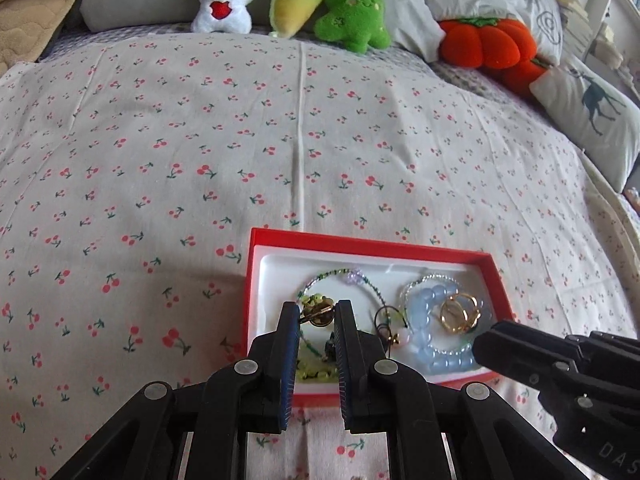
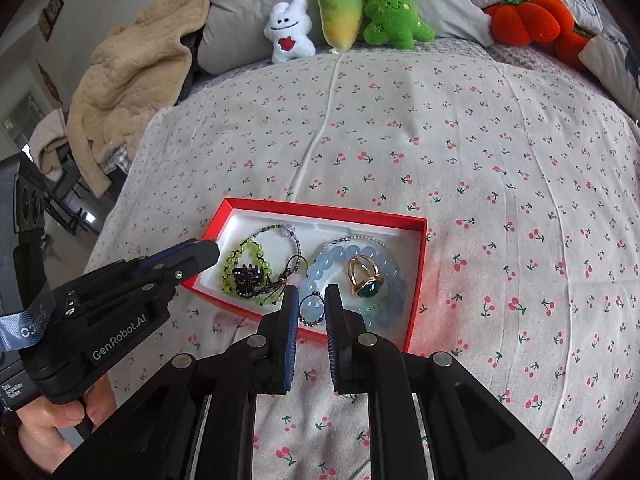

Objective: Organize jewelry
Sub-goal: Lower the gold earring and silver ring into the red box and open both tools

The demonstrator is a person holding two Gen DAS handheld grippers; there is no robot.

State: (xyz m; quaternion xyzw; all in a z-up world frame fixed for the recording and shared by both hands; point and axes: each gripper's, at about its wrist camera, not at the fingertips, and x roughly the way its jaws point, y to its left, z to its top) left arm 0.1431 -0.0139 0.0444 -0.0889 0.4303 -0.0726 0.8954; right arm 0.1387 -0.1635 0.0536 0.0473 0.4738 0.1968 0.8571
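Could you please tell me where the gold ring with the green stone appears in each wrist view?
Left wrist view: the gold ring lies lower right, atop the blue bead bracelet.
Right wrist view: the gold ring lies just right of centre, above the right gripper.
Shared landmark: the red box.

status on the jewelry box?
Left gripper and right gripper open over red box. Jewelry inside: blue bracelet, gold ring. Nothing blocking.

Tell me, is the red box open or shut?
Open: the red box has no lid on, and the blue bead bracelet shows inside.
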